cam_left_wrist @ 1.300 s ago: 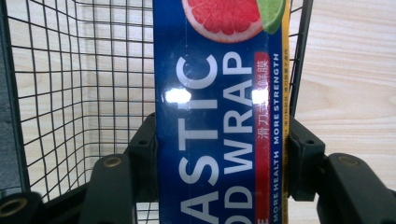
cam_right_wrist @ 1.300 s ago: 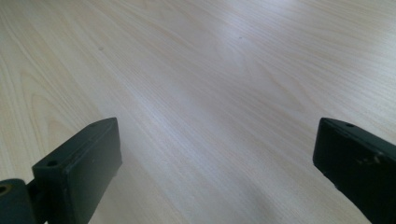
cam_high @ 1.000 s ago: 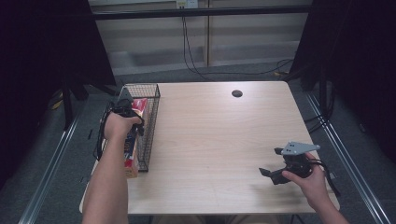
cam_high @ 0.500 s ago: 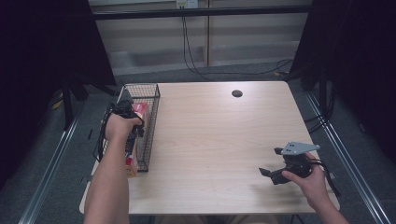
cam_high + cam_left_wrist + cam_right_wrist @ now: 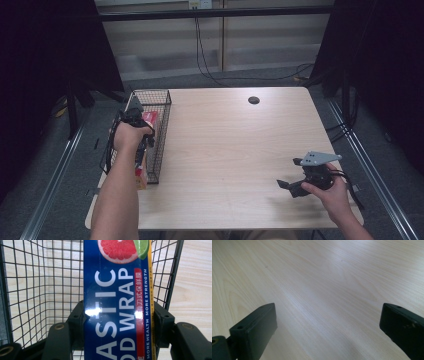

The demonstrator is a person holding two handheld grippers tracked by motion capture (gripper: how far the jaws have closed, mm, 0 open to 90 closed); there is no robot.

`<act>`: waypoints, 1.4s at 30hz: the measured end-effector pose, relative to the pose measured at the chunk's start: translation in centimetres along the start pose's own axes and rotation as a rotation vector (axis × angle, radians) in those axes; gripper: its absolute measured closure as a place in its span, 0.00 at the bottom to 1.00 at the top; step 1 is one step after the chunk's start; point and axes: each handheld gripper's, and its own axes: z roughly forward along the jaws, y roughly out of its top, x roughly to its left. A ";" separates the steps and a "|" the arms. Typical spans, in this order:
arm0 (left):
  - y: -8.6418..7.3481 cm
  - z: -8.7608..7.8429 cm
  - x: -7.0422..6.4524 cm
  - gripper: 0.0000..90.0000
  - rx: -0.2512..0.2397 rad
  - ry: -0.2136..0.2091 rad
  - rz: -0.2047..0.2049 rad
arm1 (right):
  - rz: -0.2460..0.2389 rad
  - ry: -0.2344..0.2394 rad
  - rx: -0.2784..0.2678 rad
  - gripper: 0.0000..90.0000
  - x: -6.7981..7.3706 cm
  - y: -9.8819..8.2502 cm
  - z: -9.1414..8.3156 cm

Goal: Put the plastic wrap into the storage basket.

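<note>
A long blue box of plastic food wrap [image 5: 117, 290], printed with a grapefruit and lime picture, lies lengthwise in a black wire basket [image 5: 162, 135] at the table's left edge. My left gripper [image 5: 142, 145] reaches down into the basket and is shut on the box, one jaw pressed against each long side. In the left gripper view the left gripper [image 5: 120, 320] holds the box over the basket's mesh [image 5: 37, 290]. My right gripper [image 5: 290, 172] rests low at the front right of the table, open, with bare wood between its jaws, as the right gripper [image 5: 329, 322] view confirms.
A small black round disc [image 5: 253, 100] lies near the far edge of the wooden table [image 5: 225, 140]. Cables trail on the floor behind the table. Dark frames and rails stand along both sides.
</note>
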 end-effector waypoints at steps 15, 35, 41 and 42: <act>-0.2 0.0 -0.6 0.46 -0.008 0.007 0.021 | 0.000 0.002 -0.001 0.01 0.0 0.0 0.0; -0.7 -2.4 -0.4 0.43 -0.086 -0.029 0.045 | -0.004 -0.004 -0.003 0.01 0.1 0.1 -0.2; -1.1 -5.1 -0.4 0.43 -0.153 -0.077 0.061 | -0.019 0.002 0.000 0.01 0.5 0.2 0.0; -1.2 -5.4 -0.6 0.43 -0.162 -0.084 0.056 | -0.020 -0.002 0.001 0.01 0.5 0.3 0.0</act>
